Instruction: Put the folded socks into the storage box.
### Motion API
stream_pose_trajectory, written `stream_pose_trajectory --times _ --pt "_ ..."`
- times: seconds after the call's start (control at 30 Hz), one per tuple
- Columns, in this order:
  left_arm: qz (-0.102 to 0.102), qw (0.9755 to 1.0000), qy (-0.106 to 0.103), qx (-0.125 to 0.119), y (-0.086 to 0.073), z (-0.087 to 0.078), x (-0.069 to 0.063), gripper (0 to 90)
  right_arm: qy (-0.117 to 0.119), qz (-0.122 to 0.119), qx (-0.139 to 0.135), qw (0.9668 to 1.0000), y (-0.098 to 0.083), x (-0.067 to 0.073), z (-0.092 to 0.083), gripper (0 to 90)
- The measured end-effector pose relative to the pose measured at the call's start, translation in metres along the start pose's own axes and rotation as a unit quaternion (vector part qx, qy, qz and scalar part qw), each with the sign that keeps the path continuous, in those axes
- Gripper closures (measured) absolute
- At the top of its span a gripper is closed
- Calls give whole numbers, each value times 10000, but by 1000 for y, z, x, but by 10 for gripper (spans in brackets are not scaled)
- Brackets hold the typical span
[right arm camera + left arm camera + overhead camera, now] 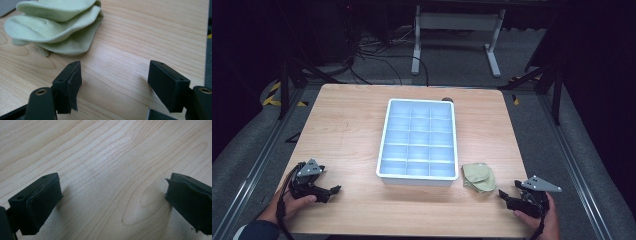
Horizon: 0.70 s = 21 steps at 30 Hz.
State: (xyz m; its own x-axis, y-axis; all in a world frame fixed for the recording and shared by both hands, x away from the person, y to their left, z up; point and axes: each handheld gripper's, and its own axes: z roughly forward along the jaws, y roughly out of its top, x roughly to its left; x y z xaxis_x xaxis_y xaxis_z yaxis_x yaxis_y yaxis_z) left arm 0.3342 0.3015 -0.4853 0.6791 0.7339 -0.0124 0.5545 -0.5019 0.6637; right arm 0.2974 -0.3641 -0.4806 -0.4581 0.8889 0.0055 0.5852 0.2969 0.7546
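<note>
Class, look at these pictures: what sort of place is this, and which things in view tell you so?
Probably a lab or recording workspace, not a home. A bare wooden table stands between dark metal frame rails, cables trail on the grey floor behind it, and a person holds the left gripper and right gripper near a white compartment tray.

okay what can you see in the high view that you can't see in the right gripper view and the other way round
High view alone: the white divided tray, the left gripper resting near the table's front left corner, the person's hands, and the floor with cables and a stand behind the table. Right gripper view alone: the inner faces of the right gripper, jaws open with bare wood between them, and the cloth's stacked rounded layers up close. Both: the pale green cloth, the wooden table, and the right gripper pointing toward that cloth without touching it.
</note>
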Motion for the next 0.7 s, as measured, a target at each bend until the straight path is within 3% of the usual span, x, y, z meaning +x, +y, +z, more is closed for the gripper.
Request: stream_pose_trajectory --times 0.47,0.7 --pt "-18 10000 9 9 0 0 0 4 -4 -36 -289 9996 24 2 -18 311" --pt "-19 10000 16 1 0 0 0 4 12 -106 -193 9998 35 6 -17 312"
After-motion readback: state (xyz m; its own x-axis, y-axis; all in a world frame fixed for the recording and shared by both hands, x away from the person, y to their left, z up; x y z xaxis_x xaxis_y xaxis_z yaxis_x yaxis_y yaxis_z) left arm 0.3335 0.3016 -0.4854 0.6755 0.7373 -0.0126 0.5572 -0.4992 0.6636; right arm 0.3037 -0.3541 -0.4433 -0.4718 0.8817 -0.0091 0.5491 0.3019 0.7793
